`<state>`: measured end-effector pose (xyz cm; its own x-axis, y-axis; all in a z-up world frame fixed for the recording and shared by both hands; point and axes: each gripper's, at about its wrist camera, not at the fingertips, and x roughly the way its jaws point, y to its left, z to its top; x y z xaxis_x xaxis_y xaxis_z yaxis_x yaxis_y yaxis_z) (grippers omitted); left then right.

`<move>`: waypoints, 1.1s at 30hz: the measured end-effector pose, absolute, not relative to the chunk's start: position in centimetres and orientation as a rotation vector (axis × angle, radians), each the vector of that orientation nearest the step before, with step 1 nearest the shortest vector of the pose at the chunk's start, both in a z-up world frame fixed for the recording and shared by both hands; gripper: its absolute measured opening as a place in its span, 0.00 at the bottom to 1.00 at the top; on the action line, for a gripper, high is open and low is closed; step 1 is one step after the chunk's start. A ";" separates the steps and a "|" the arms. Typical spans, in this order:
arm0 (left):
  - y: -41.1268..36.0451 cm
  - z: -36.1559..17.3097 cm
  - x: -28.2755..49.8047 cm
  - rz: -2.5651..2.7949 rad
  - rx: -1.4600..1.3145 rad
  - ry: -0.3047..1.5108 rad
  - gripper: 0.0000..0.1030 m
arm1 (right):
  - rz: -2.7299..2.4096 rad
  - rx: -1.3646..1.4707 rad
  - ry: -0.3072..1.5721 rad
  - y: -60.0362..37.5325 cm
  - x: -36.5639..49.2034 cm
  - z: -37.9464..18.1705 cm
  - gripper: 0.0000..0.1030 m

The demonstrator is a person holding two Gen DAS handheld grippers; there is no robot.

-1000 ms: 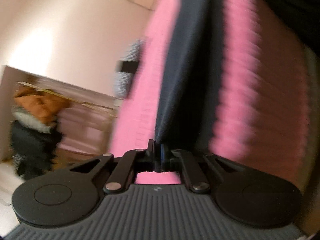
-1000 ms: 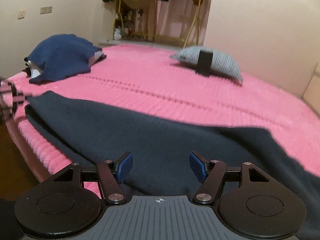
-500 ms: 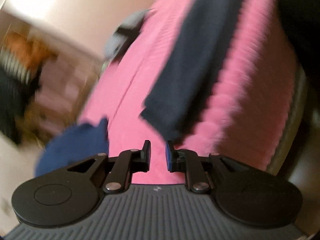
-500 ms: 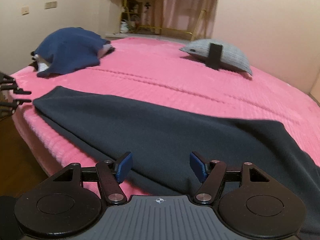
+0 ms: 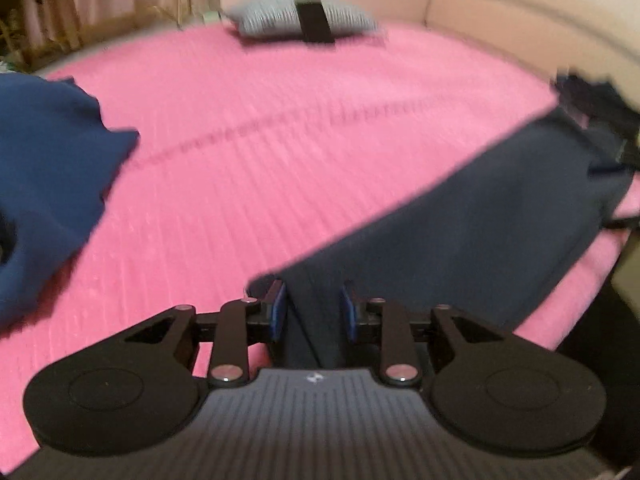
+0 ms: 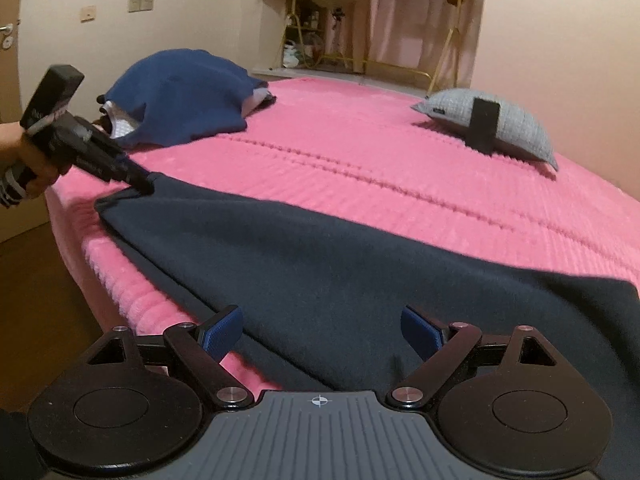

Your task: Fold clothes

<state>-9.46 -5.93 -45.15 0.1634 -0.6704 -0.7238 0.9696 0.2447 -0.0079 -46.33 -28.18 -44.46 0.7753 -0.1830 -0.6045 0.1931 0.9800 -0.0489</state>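
Trousers lie lengthwise along bed edge, between both grippers

A home bedroom: a wide bed under a pink ribbed blanket, a grey pillow at its far right, a gold clothes rack hung with coats in the far alcove, light switches on the left wall

One bed, one dark cloth, one blue garment heap, one grey pillow, two claws.
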 end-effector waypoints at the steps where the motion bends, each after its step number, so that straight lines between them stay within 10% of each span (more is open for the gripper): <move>1: -5.9 -45.3 -9.5 -1.245 0.526 0.696 0.27 | -0.207 0.020 0.657 -28.2 -46.3 -44.7 0.86; 8: -5.6 -45.2 -9.2 -1.202 0.503 0.683 0.04 | -0.226 0.047 0.673 -28.5 -46.2 -45.5 0.86; 16: -5.0 -44.8 -9.0 -1.151 0.511 0.637 0.07 | -0.236 0.042 0.662 -28.5 -46.6 -44.9 0.86; 19: -3.5 -44.0 -9.9 -1.149 0.565 0.565 0.33 | -0.255 0.063 0.653 -28.7 -47.5 -44.6 0.86; 33: -1.1 -48.5 -20.2 -1.251 1.359 -0.014 0.23 | -0.314 0.093 0.664 -28.4 -50.6 -45.1 0.86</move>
<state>-20.17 -1.14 -48.52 0.4162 -0.6590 -0.6265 0.6444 -0.2723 0.7146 -50.63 -28.44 -45.11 0.7423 -0.2571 -0.6188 0.3159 0.9487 -0.0151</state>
